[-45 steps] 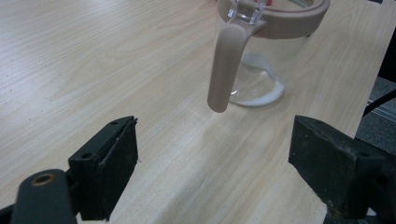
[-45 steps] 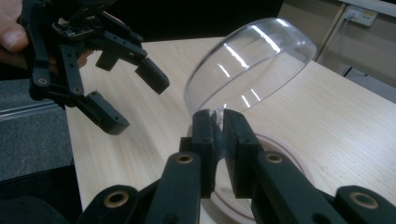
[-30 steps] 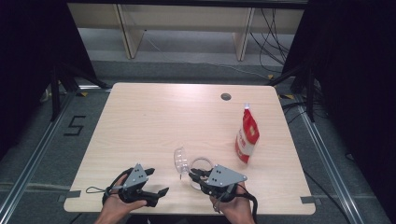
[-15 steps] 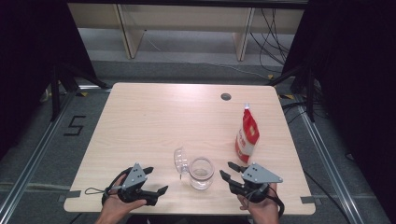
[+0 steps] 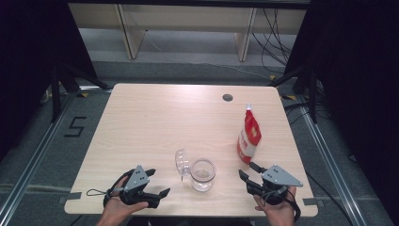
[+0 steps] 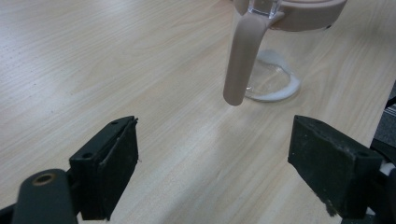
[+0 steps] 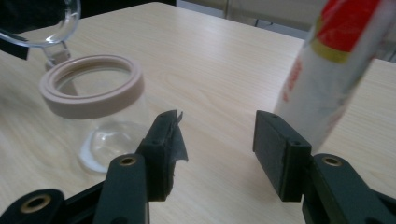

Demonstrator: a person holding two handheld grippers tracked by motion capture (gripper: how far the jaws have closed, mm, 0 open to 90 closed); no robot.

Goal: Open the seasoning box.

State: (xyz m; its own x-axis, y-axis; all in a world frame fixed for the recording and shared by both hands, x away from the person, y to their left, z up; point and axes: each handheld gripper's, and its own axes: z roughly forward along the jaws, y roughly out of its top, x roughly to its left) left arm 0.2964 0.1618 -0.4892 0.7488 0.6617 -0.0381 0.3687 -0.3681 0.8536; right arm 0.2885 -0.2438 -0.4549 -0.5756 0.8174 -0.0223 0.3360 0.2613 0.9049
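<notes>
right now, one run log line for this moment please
left hand-held gripper: open, empty | right hand-held gripper: jaws just opening, empty | glass jar: upright, lid open | red-white pouch: standing

Bare table (image 5: 155, 122) lies left; jar (image 5: 203, 174) and pouch (image 5: 248, 136) flank a gap.

Lab recording bay: bare wooden table (image 5: 155, 122), black curtains (image 5: 28, 56), floor rails (image 5: 33, 155), loose cables (image 5: 273, 37).

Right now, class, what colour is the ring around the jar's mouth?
Pale pinkish beige, on the clear jar; the right gripper view shows its ring best.
</notes>
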